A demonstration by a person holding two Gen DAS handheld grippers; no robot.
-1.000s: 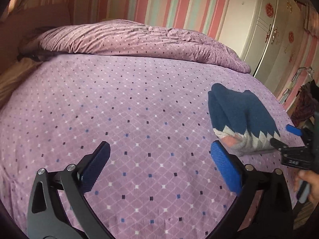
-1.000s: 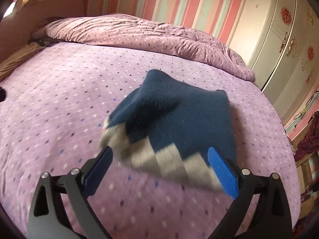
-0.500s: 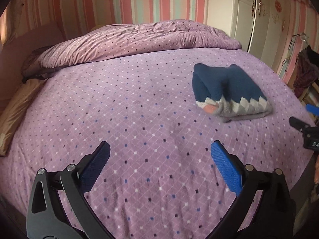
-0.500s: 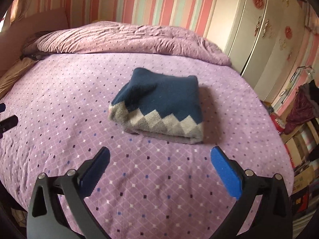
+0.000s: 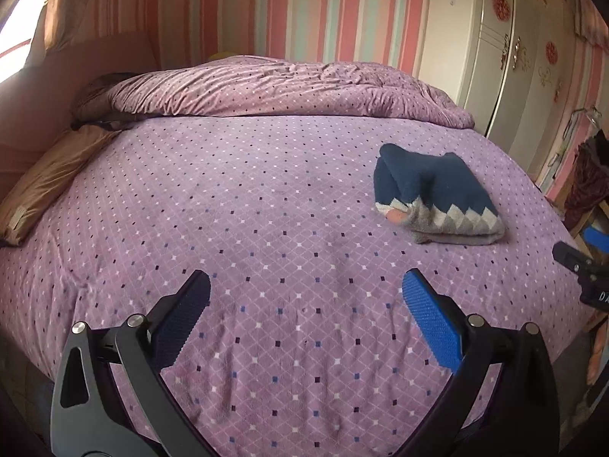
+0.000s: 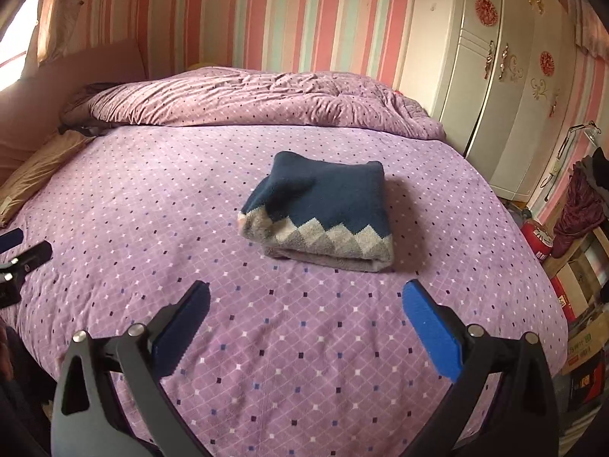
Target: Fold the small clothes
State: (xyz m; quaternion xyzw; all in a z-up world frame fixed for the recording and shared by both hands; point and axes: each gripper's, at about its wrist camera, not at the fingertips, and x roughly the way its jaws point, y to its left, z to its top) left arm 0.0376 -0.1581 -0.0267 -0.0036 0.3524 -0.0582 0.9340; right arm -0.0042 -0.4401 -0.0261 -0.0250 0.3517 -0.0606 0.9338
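A small navy knit garment with a grey and white zigzag hem lies folded in a compact bundle on the purple dotted bedspread. In the left wrist view the same folded garment sits to the right of centre. My right gripper hangs open over the bed's near part, well short of the bundle, nothing between its fingers. My left gripper is open too, over bare bedspread to the left of the garment. The right gripper's tips show at the right edge.
A rolled purple duvet lies across the head of the bed. A tan pillow rests at the left edge. White wardrobe doors stand to the right, with clothes and boxes beside the bed's right side.
Both grippers have drawn back and up from the bed. The right gripper, close over the garment a second ago, now stands well clear; the folded bundle lies still.
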